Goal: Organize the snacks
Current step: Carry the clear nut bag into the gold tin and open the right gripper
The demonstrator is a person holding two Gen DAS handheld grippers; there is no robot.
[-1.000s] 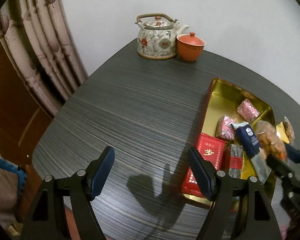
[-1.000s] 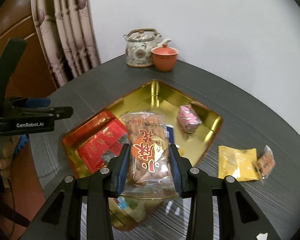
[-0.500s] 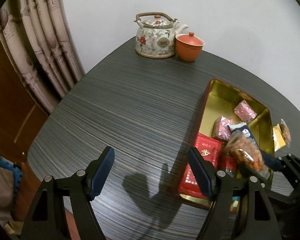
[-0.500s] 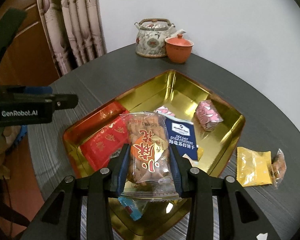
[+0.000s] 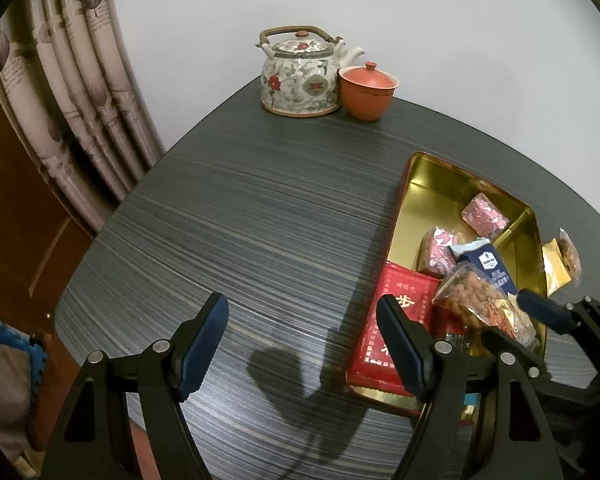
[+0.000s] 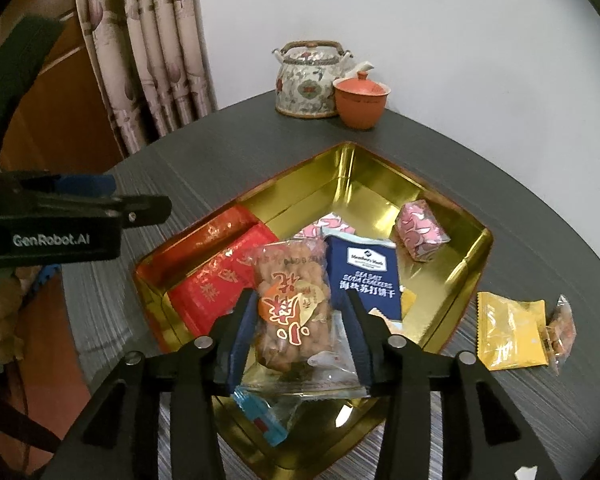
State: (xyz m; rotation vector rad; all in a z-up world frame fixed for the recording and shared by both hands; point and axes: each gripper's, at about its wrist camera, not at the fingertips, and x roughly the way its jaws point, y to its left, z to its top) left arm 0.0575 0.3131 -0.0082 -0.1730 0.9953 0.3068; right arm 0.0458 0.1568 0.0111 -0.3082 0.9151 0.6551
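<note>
Right gripper (image 6: 296,320) fingers: the jaws have just been opening. The clear packet of fried snacks (image 6: 292,304) lies between them, and in the right wrist view gaps now show between the pads and the packet's sides, so the pads no longer press on it. The packet sits at the centre of that frame, over the near part of the gold tin (image 6: 380,184).

Left gripper (image 5: 302,344) fingers: spread wide, nothing between them. They hover over bare dark table (image 5: 240,208) at the lower centre of the left wrist view, just left of the tin.

Inside the tin: a red packet (image 6: 220,280) on the left, a blue soda cracker pack (image 6: 366,272) just right of the snack packet, and a pink wrapped sweet (image 6: 420,234) toward the right wall. A second pink sweet (image 6: 324,226) is partly hidden behind the cracker pack. A light-blue wrapper (image 6: 260,412) shows under the right gripper at lower centre.

Outside the tin, right of the frame: a yellow sachet (image 6: 508,332) and a small clear snack bag (image 6: 562,328), touching each other on the table.

Upper centre: a floral teapot (image 6: 308,80) with an orange lidded cup (image 6: 360,100) just beside it. A curtain (image 6: 148,48) hangs at upper left.
</note>
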